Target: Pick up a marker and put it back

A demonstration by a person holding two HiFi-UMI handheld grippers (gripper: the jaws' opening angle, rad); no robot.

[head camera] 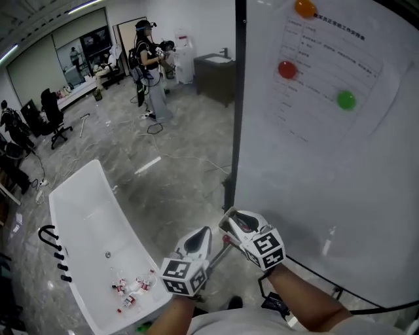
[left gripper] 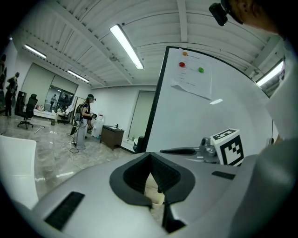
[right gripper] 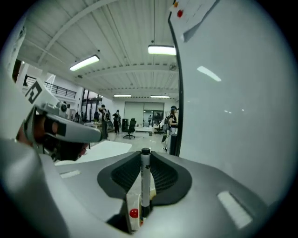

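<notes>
My right gripper [right gripper: 145, 173] is shut on a white marker [right gripper: 145, 183] with a black cap, which stands upright between the jaws. In the head view the right gripper [head camera: 230, 224] sits low at the centre, close to the left edge of the whiteboard [head camera: 327, 183]. My left gripper [head camera: 199, 239] is just left of it, jaws shut with nothing held. In the left gripper view the left gripper [left gripper: 156, 179] has its pads together, and the right gripper's marker cube [left gripper: 228, 146] shows beyond them.
The whiteboard carries a paper sheet [head camera: 327, 72] with orange [head camera: 305, 8], red [head camera: 287, 69] and green [head camera: 346, 99] magnets. A white bathtub [head camera: 85, 222] with several small bottles lies at the lower left. A person [head camera: 147, 65] stands far back by a cabinet [head camera: 215, 75].
</notes>
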